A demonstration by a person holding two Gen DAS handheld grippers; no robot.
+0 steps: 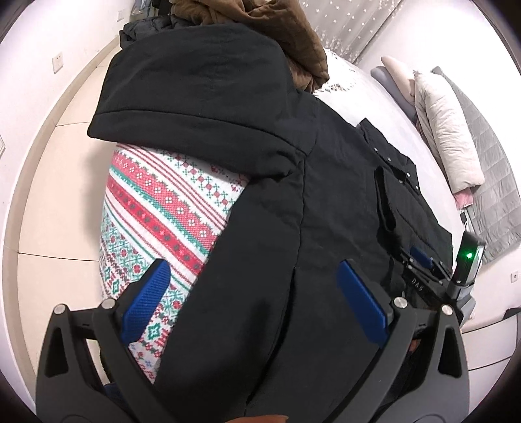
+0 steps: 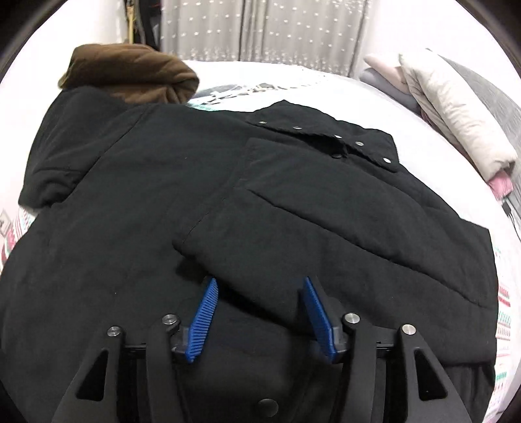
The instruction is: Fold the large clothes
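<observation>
A large black padded jacket [image 1: 325, 201] lies spread on the bed, its hood [image 1: 195, 84] hanging toward the left edge. In the right wrist view the jacket [image 2: 130, 211] fills the frame, with one sleeve [image 2: 325, 221] folded across the body and a snap-button placket [image 2: 325, 136] at the far side. My left gripper [image 1: 254, 270] is open, its blue pads [image 1: 146, 302] straddling the jacket's near edge. My right gripper [image 2: 260, 283] is open, low over the folded sleeve's cuff. The right gripper also shows in the left wrist view [image 1: 423, 257] at the right.
A patterned red, green and white bed cover [image 1: 156, 201] lies under the jacket. A brown garment [image 2: 130, 75] is piled at the far left. Folded pale and grey quilts [image 2: 456, 107] lie at the right. A curtain [image 2: 260, 29] hangs behind. Tiled floor [image 1: 58, 130] lies left of the bed.
</observation>
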